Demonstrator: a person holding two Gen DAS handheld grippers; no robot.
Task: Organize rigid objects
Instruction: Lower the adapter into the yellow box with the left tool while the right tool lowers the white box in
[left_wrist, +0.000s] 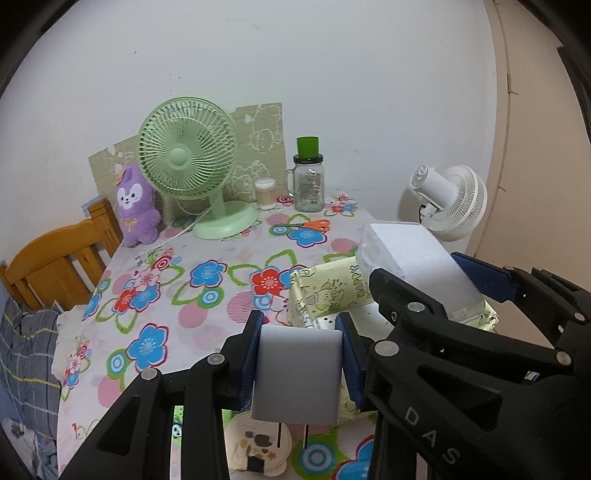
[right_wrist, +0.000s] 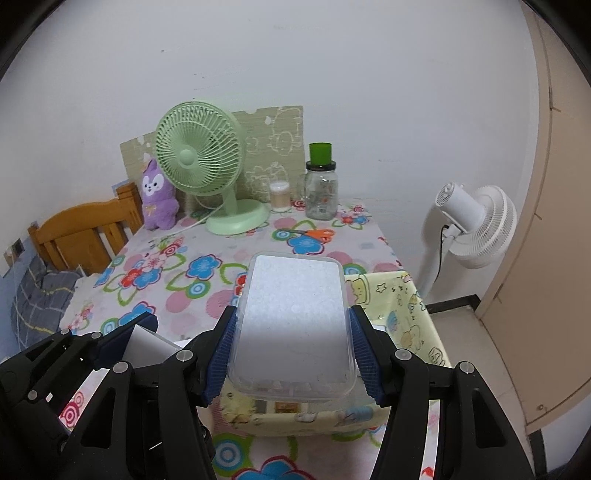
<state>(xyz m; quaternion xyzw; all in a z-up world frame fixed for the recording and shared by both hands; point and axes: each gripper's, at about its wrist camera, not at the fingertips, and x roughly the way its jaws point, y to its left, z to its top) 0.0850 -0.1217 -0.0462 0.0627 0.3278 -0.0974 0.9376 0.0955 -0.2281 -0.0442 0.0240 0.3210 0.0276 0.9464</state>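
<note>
My left gripper (left_wrist: 301, 365) is shut on a small white block (left_wrist: 297, 373), its blue pads pressing both sides. My right gripper (right_wrist: 291, 350) is shut on a clear plastic box with a frosted white lid (right_wrist: 293, 325), held above a yellow cartoon-print fabric bin (right_wrist: 410, 325) at the table's near right. In the left wrist view the right gripper (left_wrist: 432, 284) and its plastic box (left_wrist: 417, 258) hang over the same fabric bin (left_wrist: 332, 295). In the right wrist view the left gripper (right_wrist: 129, 336) with the white block (right_wrist: 147, 345) is low on the left.
A floral tablecloth (right_wrist: 177, 280) covers the table. At the back stand a green desk fan (right_wrist: 201, 166), a purple plush (right_wrist: 157, 195), a glass jar with green cap (right_wrist: 321, 188), a small cotton-swab tub (right_wrist: 279, 195) and orange scissors (right_wrist: 314, 233). A white floor fan (right_wrist: 476, 225) is right; a wooden chair (right_wrist: 85, 236) is left.
</note>
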